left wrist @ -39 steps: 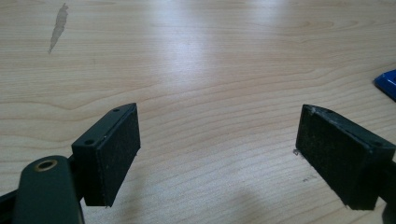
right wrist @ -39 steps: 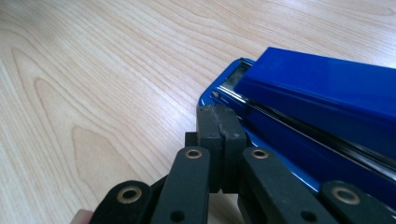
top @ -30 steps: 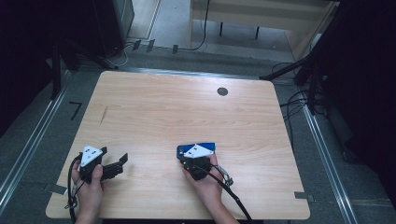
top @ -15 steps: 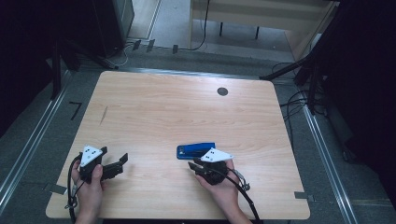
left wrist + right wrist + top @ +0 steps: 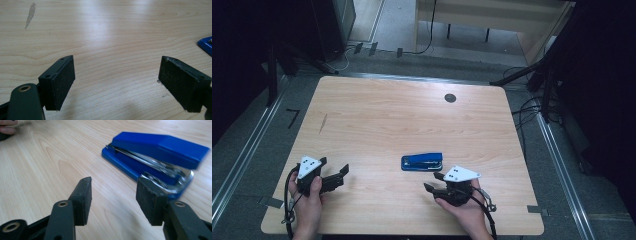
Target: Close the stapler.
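A blue stapler (image 5: pixel 422 162) lies flat on the wooden table (image 5: pixel 412 120), a little right of centre near the front. My right gripper (image 5: pixel 433 182) sits just in front and to the right of it; its jaws have just been opening and stand apart with nothing between them. In the right gripper view the stapler (image 5: pixel 160 147) lies beyond the right gripper (image 5: pixel 113 192), clear of both pads. My left gripper (image 5: pixel 334 166) rests at the front left, open and holding nothing. In the left gripper view, the left gripper (image 5: pixel 117 75) is over bare wood, with the stapler's corner (image 5: pixel 206 45) at the right edge.
A dark round grommet (image 5: pixel 450 98) sits near the table's far edge. A dark streak (image 5: pixel 323 123) marks the wood at the left. Cables lie on the floor beyond and to the right of the table. Fingers of the other hand (image 5: pixel 7 128) show far off.
The right gripper let go of the stapler and drew back to the right and toward the front edge, its jaws opening. The stapler stays on the table. The left gripper has not moved.
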Demonstrator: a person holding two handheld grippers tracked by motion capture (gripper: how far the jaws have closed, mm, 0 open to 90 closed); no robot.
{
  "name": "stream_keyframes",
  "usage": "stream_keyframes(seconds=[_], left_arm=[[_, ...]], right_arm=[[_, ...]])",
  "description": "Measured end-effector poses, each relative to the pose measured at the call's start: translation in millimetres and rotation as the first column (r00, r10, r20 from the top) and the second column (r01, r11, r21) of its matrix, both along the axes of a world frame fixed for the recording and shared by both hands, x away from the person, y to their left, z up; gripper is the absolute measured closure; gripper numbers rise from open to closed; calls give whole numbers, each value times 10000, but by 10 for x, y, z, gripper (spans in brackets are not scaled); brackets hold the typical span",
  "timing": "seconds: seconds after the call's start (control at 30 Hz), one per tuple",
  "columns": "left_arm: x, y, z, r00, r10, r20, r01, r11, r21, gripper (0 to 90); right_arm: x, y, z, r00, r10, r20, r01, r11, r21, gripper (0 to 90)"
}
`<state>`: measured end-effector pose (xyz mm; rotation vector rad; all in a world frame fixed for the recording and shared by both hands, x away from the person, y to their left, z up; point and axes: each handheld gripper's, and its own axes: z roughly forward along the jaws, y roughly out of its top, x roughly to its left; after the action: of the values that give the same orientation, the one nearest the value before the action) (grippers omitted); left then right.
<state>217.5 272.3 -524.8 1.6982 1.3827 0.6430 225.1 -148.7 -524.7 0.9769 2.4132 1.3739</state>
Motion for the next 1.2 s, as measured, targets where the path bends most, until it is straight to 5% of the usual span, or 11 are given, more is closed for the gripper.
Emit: stream_keyframes(seconds=[0.63, 1.2], left_arm=[[-1, 0, -1, 10000, 7, 26, -7, 10000, -17, 144], [-8, 2, -1, 10000, 3, 21, -3, 10000, -24, 144]], right_arm=[[-122, -606, 10, 9959, -903, -9, 902, 9955, 287, 417], [-108, -1031, 61, 9822, -1879, 8, 1870, 9779, 934, 336]])
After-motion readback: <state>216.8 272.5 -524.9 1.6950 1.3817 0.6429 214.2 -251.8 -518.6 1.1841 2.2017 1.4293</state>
